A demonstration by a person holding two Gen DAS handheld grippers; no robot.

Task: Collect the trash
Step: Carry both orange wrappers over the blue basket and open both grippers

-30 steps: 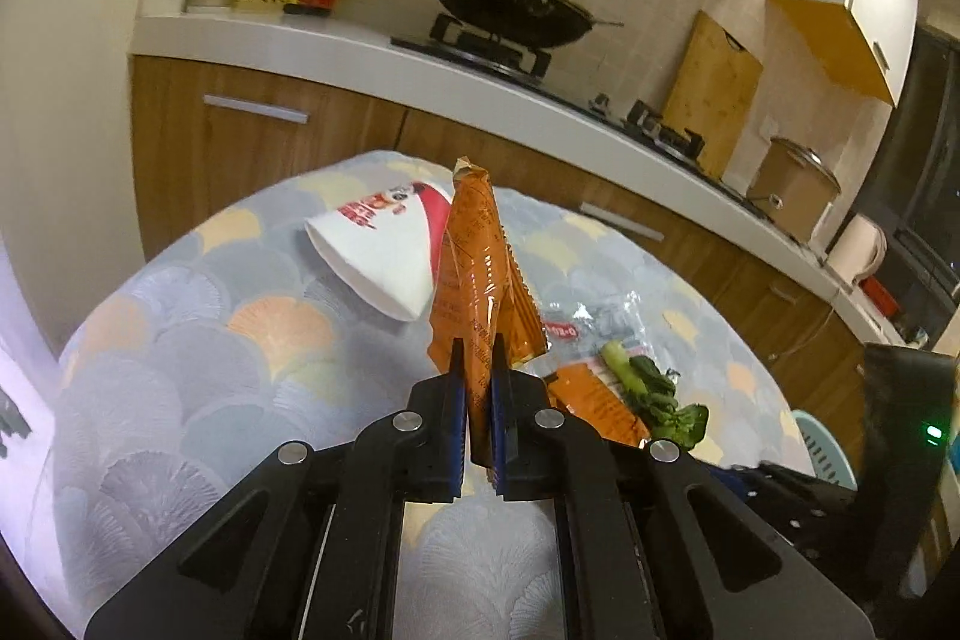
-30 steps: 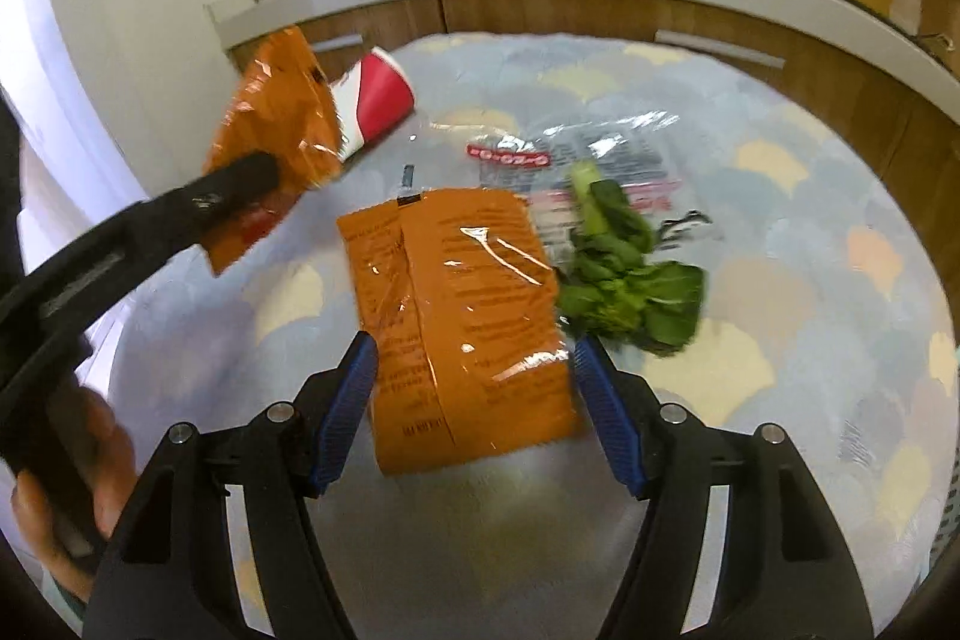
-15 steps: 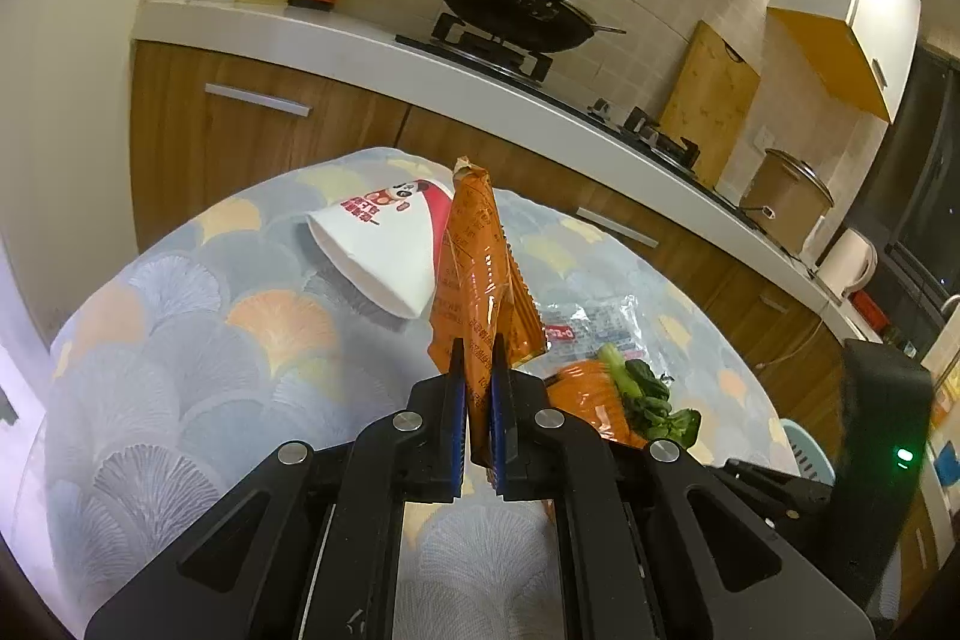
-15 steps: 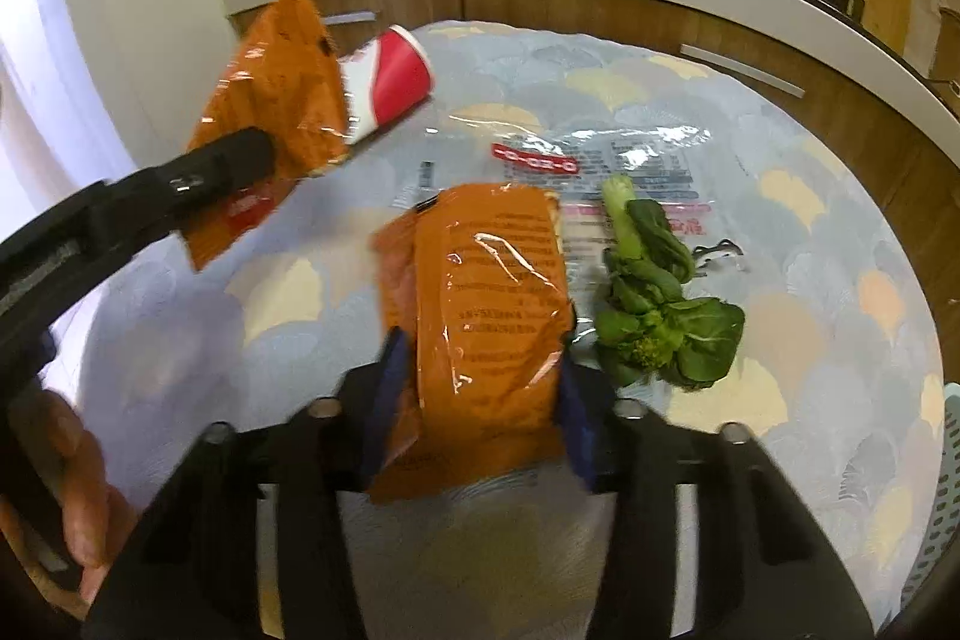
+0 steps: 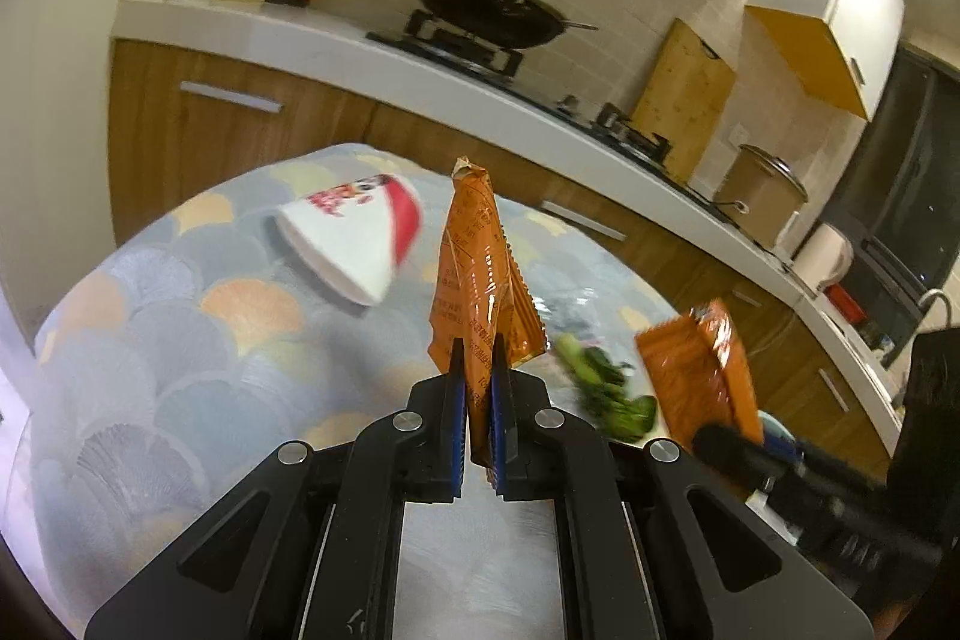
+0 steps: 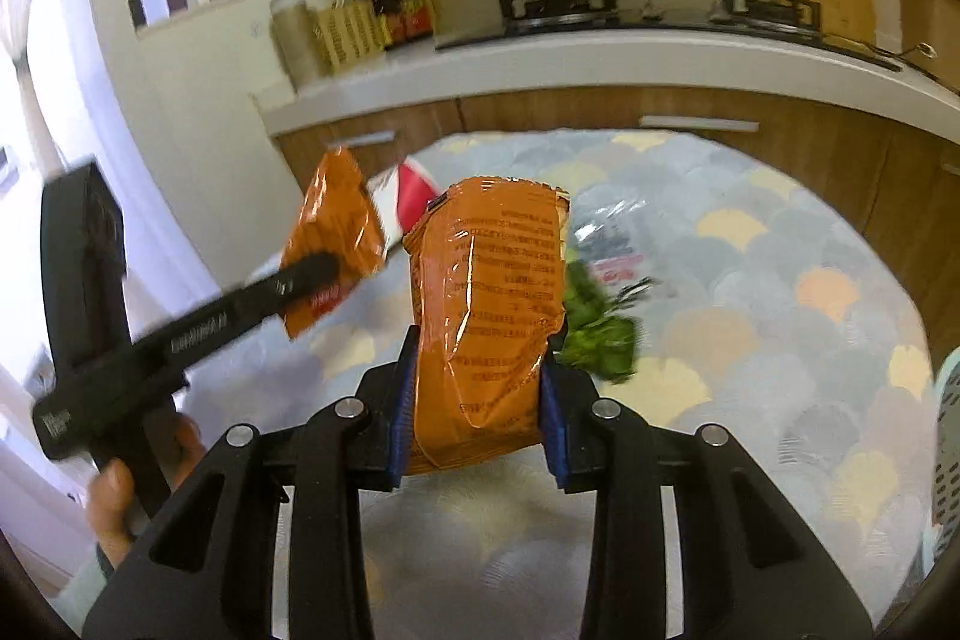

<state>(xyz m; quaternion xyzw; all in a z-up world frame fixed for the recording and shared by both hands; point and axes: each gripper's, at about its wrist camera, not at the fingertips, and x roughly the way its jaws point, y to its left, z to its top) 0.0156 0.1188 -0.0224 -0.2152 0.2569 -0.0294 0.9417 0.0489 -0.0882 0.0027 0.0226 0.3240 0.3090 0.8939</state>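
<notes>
My left gripper (image 5: 477, 388) is shut on an orange snack wrapper (image 5: 477, 274) and holds it upright above the round table (image 5: 180, 370). My right gripper (image 6: 480, 370) is shut on a second, wider orange wrapper (image 6: 489, 304), lifted off the table; it also shows in the left wrist view (image 5: 696, 370). The left gripper with its wrapper (image 6: 333, 232) shows at left in the right wrist view. A white and red paper cup (image 5: 354, 238) lies on its side on the table. Green vegetable scraps (image 6: 600, 334) and a clear plastic wrapper (image 6: 612, 232) lie behind the held wrapper.
The table wears a cloth with a scallop pattern. A kitchen counter (image 5: 420, 70) with a wok (image 5: 498, 4), bottles and a cutting board (image 5: 684, 100) runs behind the table. A pale perforated basket (image 6: 945, 436) shows at the right edge.
My right gripper closed on the flat orange wrapper and lifted it off the table. My left gripper kept its wrapper and rose slightly.
</notes>
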